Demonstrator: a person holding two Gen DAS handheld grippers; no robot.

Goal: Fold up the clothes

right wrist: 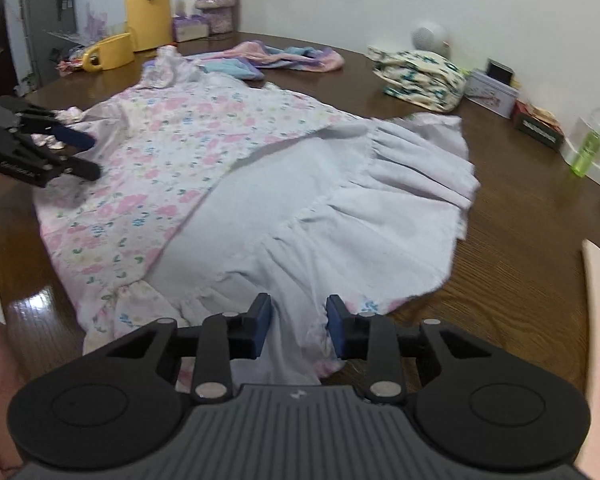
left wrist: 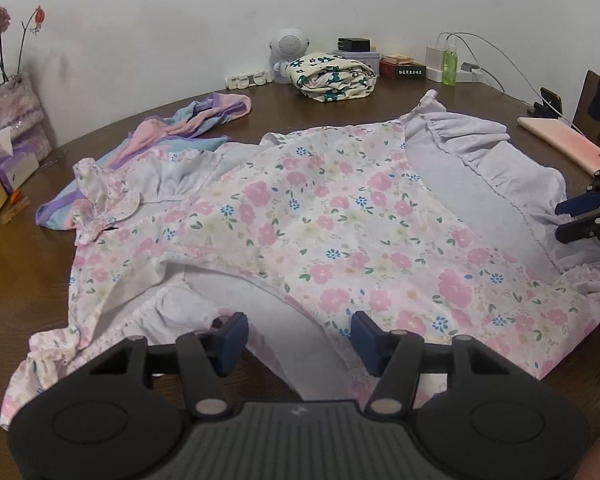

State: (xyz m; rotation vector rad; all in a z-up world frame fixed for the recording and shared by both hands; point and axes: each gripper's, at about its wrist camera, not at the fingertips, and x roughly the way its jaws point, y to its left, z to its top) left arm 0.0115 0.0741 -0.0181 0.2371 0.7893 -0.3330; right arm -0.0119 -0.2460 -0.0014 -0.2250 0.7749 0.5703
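Dark wooden table [left wrist: 340, 108] carries a pink floral frilled dress [left wrist: 300, 216], part-folded, lining showing; both grippers' fingers [left wrist: 236, 330] gape open at its hem; a folded cream floral garment [left wrist: 334, 76] sits behind.

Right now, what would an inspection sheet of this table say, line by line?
Surface: dark wooden table, glossy.
Job's things: floral dress spread flat, pale lining turned up at the hem; folded floral garment by the wall; striped pastel garment unfolded.
Clutter: white speaker, tin box, green bottle, vase, yellow flask.
Grippers: left gripper and right gripper open, fingers over the dress.
Cables: white cables from the charger.
Surroundings: plain white wall.
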